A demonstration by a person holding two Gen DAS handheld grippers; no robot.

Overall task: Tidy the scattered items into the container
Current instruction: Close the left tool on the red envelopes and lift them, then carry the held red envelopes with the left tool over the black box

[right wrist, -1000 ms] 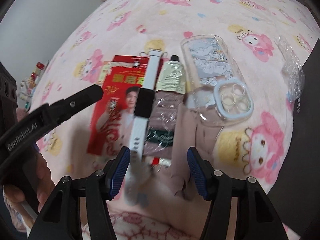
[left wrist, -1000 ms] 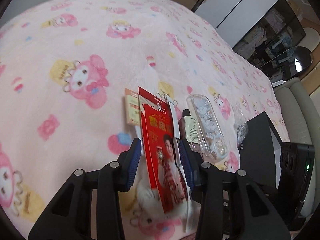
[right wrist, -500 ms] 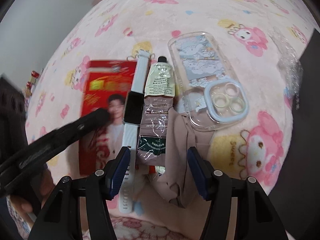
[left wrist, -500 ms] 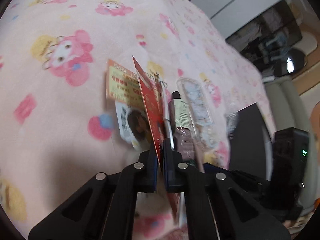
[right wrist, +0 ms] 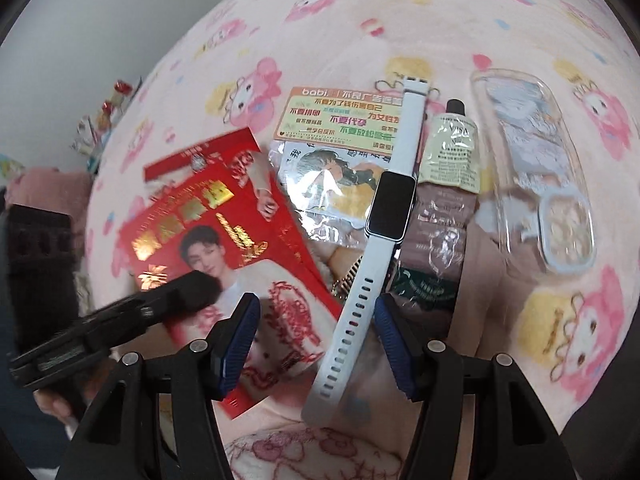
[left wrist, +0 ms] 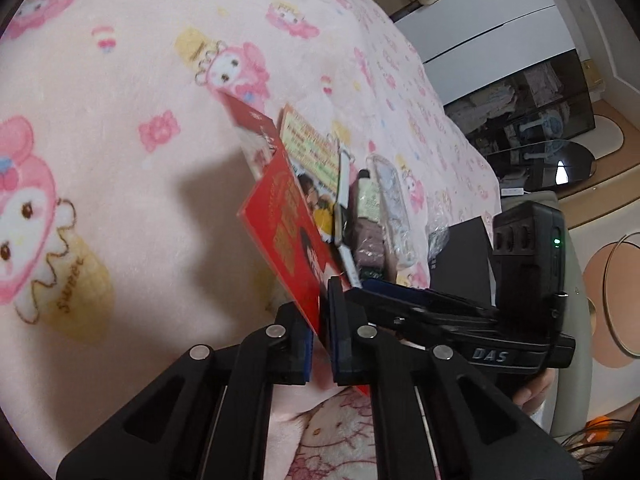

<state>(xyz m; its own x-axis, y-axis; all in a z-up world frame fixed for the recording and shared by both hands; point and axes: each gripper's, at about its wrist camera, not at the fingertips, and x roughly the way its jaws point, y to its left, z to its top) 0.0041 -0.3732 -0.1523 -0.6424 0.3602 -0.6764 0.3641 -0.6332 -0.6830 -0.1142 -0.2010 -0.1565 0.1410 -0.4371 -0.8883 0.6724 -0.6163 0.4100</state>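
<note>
The left gripper [left wrist: 320, 332] has its jaws clamped on the near edge of the red card [left wrist: 288, 240], which stands tilted up from the pink blanket [left wrist: 120, 80] on the bed. The card looks thin, light and fairly stiff, with a glossy face, so I judge that it can slip or swing in a grip at one edge; a hold deeper on the card, not only at the corner, would be safer.

The right gripper [right wrist: 316, 344] has its jaws apart and holds nothing. Between these jaws lies the white smartwatch [right wrist: 374, 248], its strap running away from them. Its strap is probably soft and bends, so the firm body with the dark screen is the better place to take. Just beyond the right jaw lie the cream tube [right wrist: 452, 156] and the clear phone case [right wrist: 532, 152]. A dark box [left wrist: 464, 256], perhaps the container, shows beyond the right jaw in the left view.
</note>
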